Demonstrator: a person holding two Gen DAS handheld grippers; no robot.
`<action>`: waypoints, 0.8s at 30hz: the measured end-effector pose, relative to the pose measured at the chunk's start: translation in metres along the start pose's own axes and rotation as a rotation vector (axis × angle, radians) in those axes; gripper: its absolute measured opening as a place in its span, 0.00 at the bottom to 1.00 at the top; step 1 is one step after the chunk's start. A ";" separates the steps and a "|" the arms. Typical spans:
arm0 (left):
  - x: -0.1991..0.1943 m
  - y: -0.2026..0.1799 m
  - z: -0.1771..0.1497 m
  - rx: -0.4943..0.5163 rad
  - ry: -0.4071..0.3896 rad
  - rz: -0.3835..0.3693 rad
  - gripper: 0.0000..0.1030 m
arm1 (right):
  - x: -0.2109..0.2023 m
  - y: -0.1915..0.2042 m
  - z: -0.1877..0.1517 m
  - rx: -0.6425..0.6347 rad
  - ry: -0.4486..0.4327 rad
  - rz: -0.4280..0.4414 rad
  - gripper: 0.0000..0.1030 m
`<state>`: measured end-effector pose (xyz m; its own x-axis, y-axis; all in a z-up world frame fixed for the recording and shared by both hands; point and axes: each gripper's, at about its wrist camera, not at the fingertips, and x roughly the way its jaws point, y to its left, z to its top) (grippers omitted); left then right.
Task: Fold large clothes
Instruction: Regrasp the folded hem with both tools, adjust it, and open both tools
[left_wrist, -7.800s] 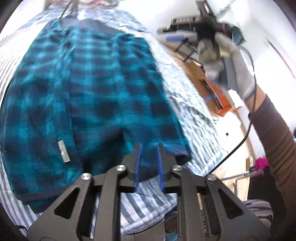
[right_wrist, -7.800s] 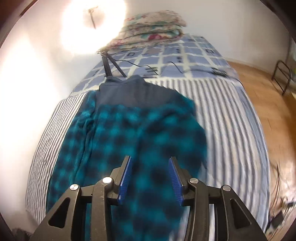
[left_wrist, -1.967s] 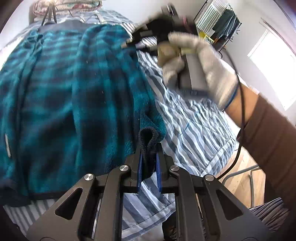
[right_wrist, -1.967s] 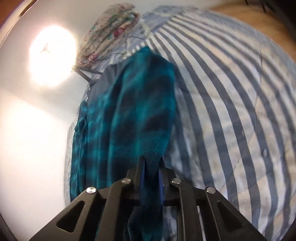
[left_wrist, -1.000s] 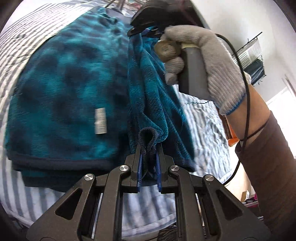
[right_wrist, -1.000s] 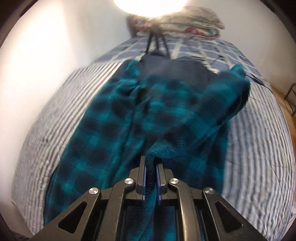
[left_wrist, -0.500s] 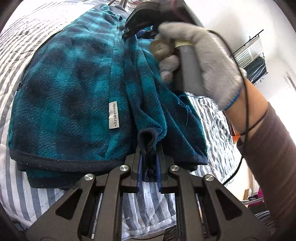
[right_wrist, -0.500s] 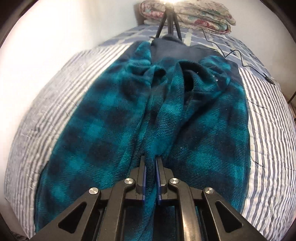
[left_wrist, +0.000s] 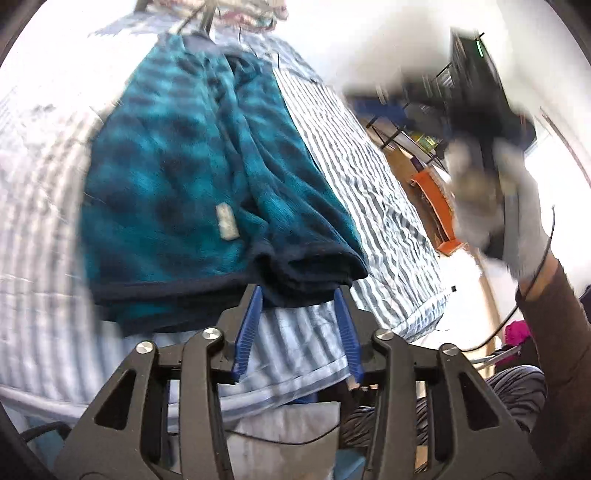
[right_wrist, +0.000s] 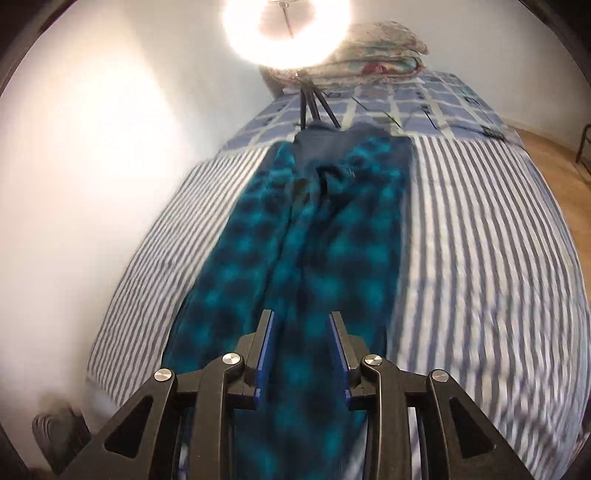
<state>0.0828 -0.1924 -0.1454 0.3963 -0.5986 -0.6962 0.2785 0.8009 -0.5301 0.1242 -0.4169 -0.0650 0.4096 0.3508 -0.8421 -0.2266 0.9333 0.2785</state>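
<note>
A teal and dark plaid fleece garment (left_wrist: 184, 166) lies lengthwise on the striped bed (left_wrist: 369, 184), its right side folded over the middle. A white label (left_wrist: 226, 221) shows near the dark hem. My left gripper (left_wrist: 298, 295) hovers just short of that hem, its jaws opening with nothing between them. In the left wrist view a gloved hand (left_wrist: 517, 221) holds the blurred right gripper (left_wrist: 480, 110) high at the right. Seen from the right wrist, the right gripper (right_wrist: 301, 317) is raised above the garment (right_wrist: 314, 258), its jaws opening and empty.
A tripod (right_wrist: 314, 103) with a bright ring light (right_wrist: 288, 22) stands at the garment's far end, before stacked bedding (right_wrist: 376, 44). A white wall runs along the left. Wooden floor (right_wrist: 554, 155), a rack (left_wrist: 406, 107) and an orange object (left_wrist: 436, 199) lie to the right.
Both grippers have let go of the fleece edge they pinched, opened, and drawn back and upward. The folded side now rests flat on the garment.
</note>
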 end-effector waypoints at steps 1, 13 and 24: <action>-0.010 0.006 0.003 -0.004 -0.016 0.025 0.46 | -0.003 0.000 -0.010 -0.007 0.006 -0.011 0.29; -0.005 0.136 0.014 -0.401 0.039 0.120 0.59 | 0.020 -0.030 -0.121 0.196 0.164 -0.002 0.69; 0.025 0.124 0.017 -0.361 0.070 0.052 0.14 | 0.065 -0.026 -0.135 0.234 0.228 0.181 0.29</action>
<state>0.1425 -0.1077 -0.2207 0.3371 -0.5666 -0.7518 -0.0722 0.7807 -0.6208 0.0376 -0.4287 -0.1897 0.1684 0.5104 -0.8433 -0.0586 0.8592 0.5083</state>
